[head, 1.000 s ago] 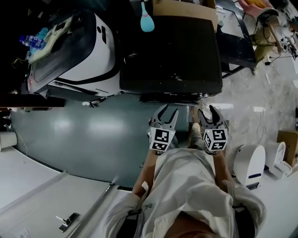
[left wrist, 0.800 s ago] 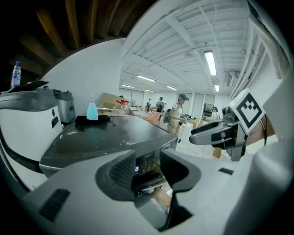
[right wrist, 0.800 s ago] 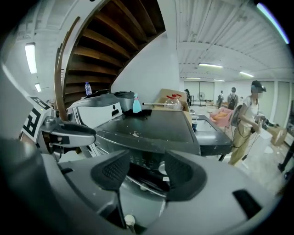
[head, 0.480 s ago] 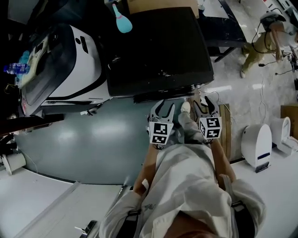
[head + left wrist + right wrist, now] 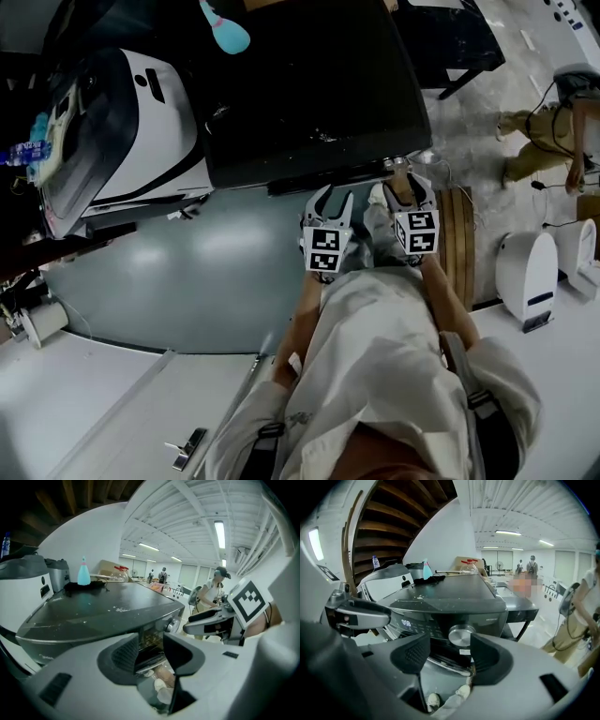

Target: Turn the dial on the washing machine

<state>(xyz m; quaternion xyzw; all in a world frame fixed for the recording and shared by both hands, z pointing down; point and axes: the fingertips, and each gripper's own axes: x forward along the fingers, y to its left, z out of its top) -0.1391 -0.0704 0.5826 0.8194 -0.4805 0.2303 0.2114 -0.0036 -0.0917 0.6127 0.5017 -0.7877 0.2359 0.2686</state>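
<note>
The black washing machine (image 5: 309,84) stands in front of me, its display lit. Its silver dial (image 5: 461,634) sits on the front panel, and it also shows as a small dial (image 5: 172,624) in the left gripper view. My right gripper (image 5: 450,653) points at the dial from a short way off. Its jaws have just been opening; the dial shows in the gap beyond them, untouched. My left gripper (image 5: 151,651) hangs beside it, open and empty, facing the panel. In the head view the left gripper (image 5: 328,208) and right gripper (image 5: 410,187) are side by side at the machine's front edge.
A white machine (image 5: 141,122) stands left of the black one, and a blue bottle (image 5: 225,33) rests on top at the back. A white appliance (image 5: 527,277) and a round wooden piece (image 5: 457,244) are at the right. People are in the hall behind.
Both grippers have sunk and drawn closer to the washing machine's front edge. The head camera has shifted, so the machine sits higher in the picture.
</note>
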